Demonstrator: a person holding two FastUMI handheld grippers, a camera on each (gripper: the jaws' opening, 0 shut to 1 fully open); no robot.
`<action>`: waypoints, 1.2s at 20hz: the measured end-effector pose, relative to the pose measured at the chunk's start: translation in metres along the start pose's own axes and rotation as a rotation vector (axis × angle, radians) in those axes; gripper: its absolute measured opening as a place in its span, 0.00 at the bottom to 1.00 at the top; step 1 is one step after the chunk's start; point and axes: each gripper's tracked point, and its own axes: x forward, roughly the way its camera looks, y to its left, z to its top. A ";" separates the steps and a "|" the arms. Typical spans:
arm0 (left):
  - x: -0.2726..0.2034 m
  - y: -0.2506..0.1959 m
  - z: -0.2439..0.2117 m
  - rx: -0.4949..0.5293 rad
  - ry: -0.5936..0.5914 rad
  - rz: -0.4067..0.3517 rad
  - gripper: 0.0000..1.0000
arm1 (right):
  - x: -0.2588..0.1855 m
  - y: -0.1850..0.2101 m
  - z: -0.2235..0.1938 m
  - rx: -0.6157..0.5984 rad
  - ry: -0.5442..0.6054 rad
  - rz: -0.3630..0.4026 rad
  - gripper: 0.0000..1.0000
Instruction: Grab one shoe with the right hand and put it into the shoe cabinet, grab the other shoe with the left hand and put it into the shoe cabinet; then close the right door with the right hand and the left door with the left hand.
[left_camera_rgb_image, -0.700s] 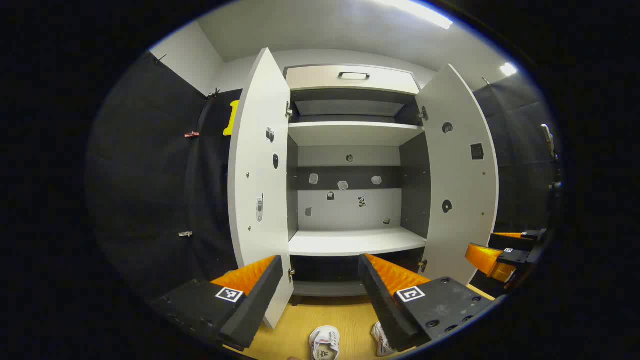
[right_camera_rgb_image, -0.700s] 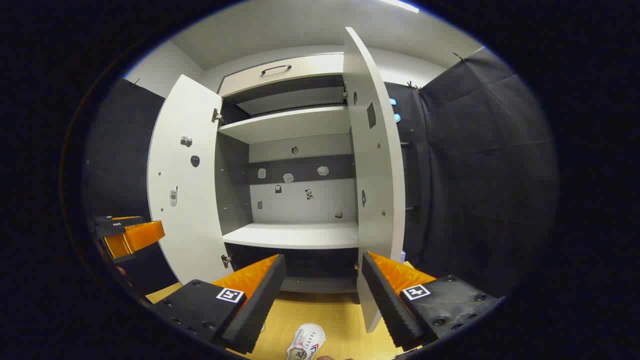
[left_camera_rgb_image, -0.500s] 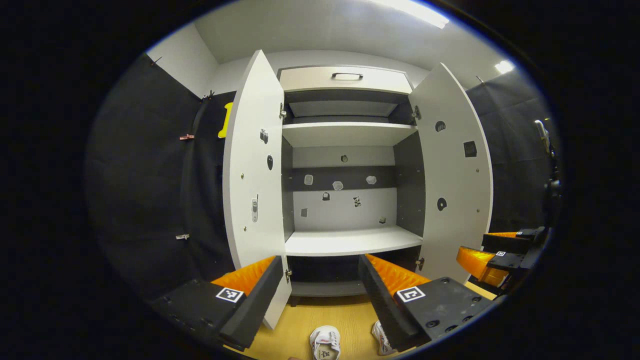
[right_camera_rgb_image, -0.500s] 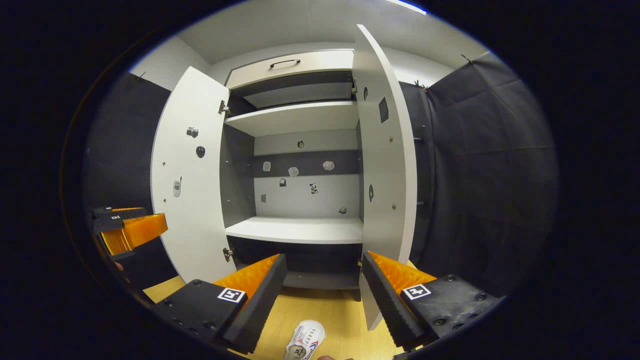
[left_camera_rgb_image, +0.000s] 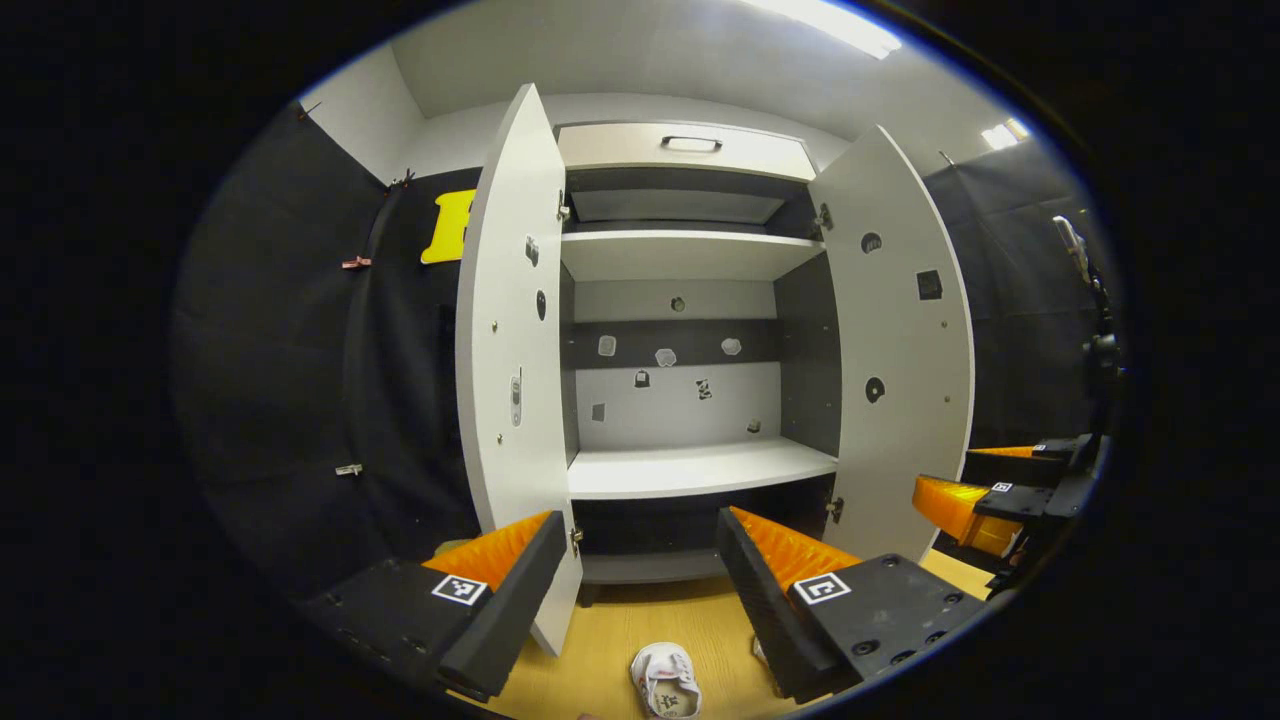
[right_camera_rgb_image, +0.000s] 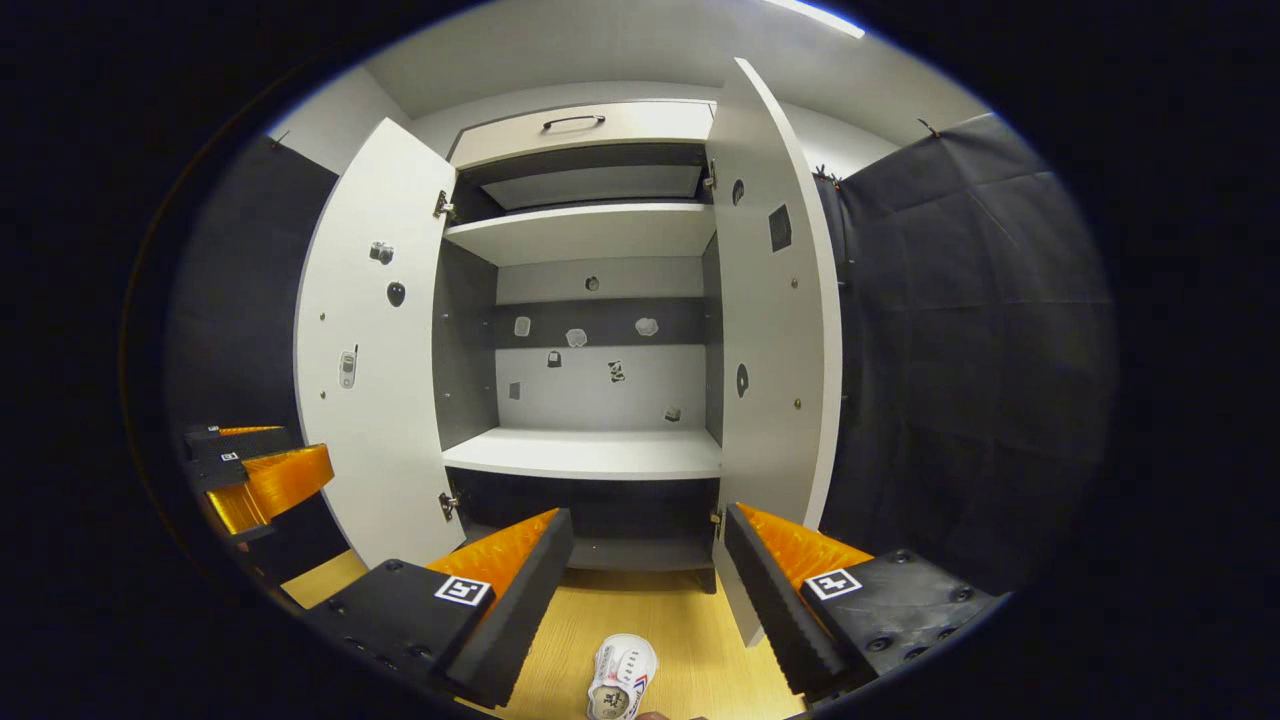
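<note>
One shoe lies on floor between open right gripper's fingers.

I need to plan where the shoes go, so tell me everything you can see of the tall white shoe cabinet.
The tall white shoe cabinet stands upright on the yellow wooden floor, against the booth wall. Both white doors, left door and right door, are swung wide open. Inside, white shelves sit between dark grey side walls, all bare of shoes. Small stickers dot the back panel and door insides. A closed drawer with a dark handle tops it. Neither gripper touches it.
</note>
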 end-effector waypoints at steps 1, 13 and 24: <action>-0.001 0.003 -0.004 0.000 0.006 -0.006 0.95 | -0.002 0.001 -0.001 -0.004 0.004 -0.007 0.98; -0.019 0.023 -0.036 0.018 0.037 -0.089 0.95 | -0.021 0.018 -0.028 0.018 0.051 -0.092 0.98; -0.040 0.042 -0.068 -0.011 0.093 -0.110 0.95 | -0.027 0.040 -0.110 -0.027 0.254 -0.046 0.98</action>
